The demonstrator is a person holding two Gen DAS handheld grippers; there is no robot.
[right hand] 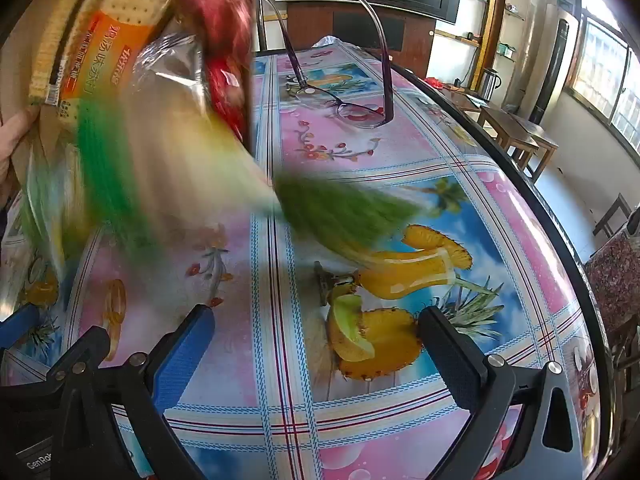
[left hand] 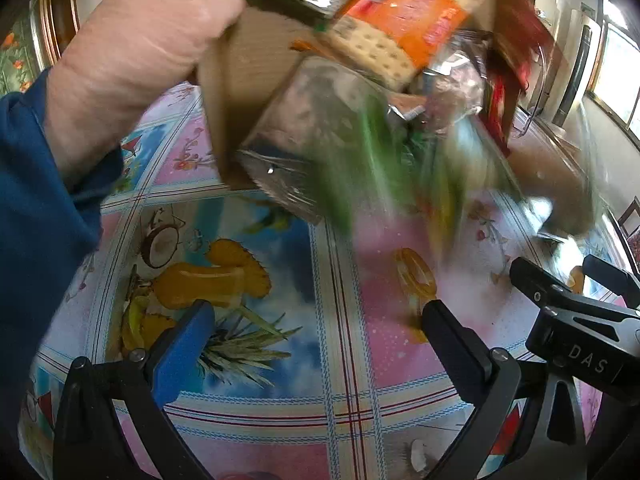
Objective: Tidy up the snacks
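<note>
Fruit-print worktop, snacks spilling from a tipped cardboard box.
Both your left hand-held gripper and right hand-held gripper gape empty; let the cracker pack and blurred packets settle before grasping.

"DAS" on right tongs
</note>
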